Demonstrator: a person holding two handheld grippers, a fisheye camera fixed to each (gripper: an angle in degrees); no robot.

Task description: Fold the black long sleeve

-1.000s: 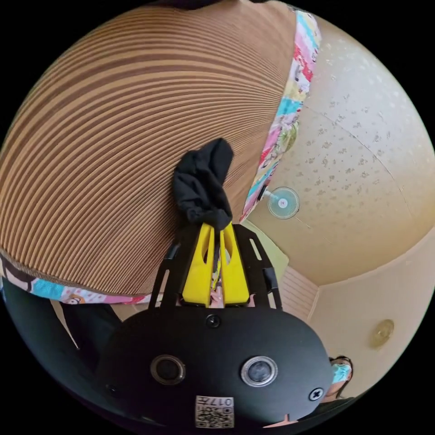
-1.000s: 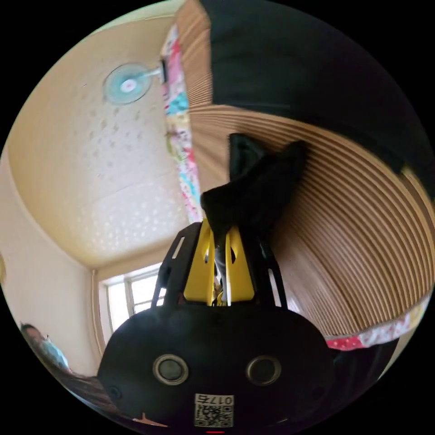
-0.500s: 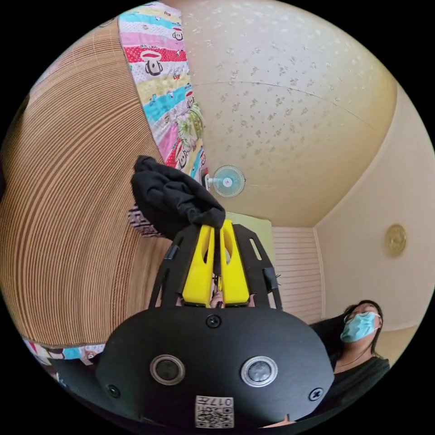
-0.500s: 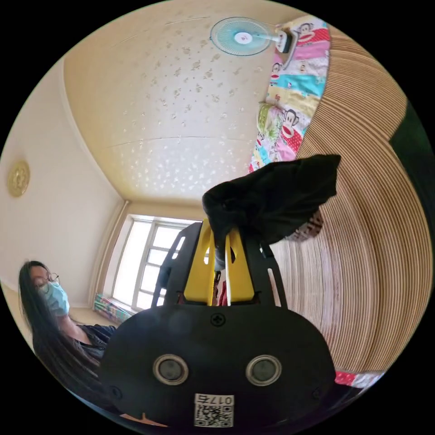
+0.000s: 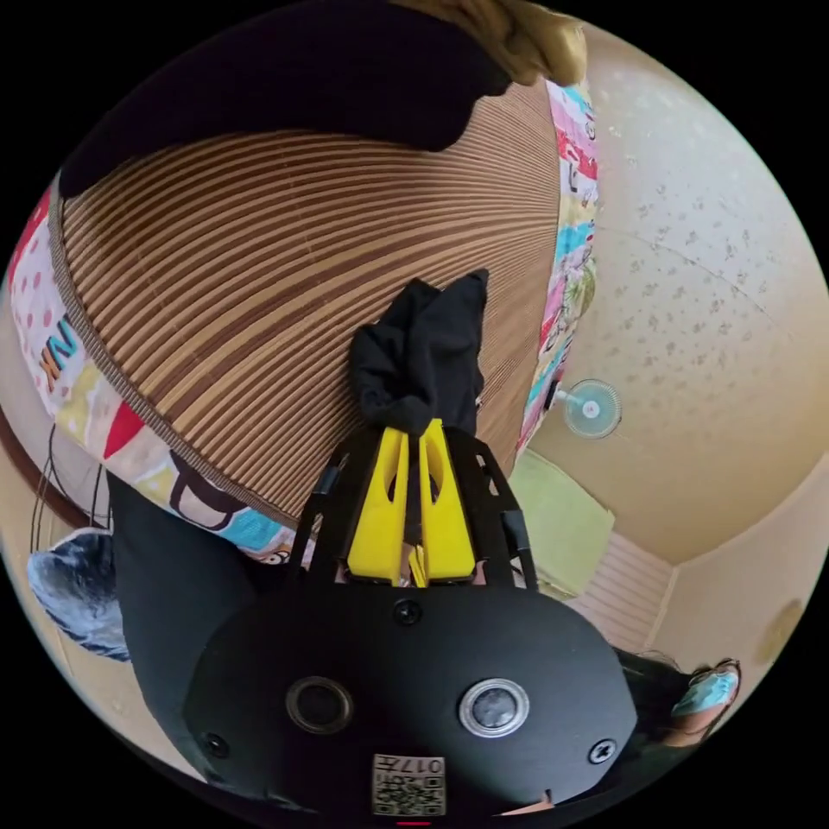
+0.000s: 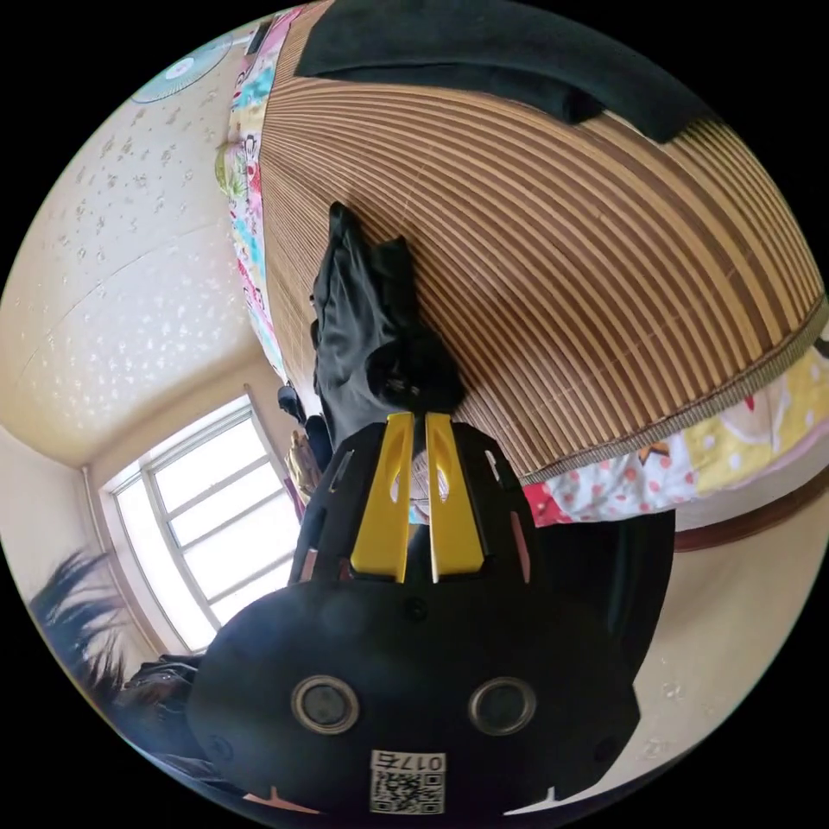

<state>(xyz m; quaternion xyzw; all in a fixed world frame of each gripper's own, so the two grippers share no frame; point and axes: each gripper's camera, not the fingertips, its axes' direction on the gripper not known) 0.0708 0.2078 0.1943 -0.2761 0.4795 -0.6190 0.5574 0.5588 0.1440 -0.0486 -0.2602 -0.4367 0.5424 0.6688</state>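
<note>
Left gripper view: left claw (image 5: 413,425) has its yellow jaws drawn together on a bunched fold of the black long sleeve (image 5: 423,354); the cloth stands out beyond the jaw tips in a crumpled lump, seen against a striped bamboo mat (image 5: 259,276). More black cloth lies across the mat at the far edge of this view. The mat sits on a patchwork quilt (image 5: 104,432) with a cartoon print, whose border shows along two sides of the mat. A wall fan (image 5: 591,408) shows on the speckled cream surface beyond the quilt edge. Part of a person shows at the lower right rim, and a grey-blue object at the lower left rim, too distorted to identify. Right gripper view: right claw (image 6: 413,420) has its jaws nearly closed, a narrow gap visible between them; a dark wad of the garment (image 6: 363,337) sits right at the tips and a longer strip trails from it over the mat (image 6: 604,259). Cannot tell whether both jaws actually press on the cloth. A window (image 6: 199,527) is to the left of the claw body.
</note>
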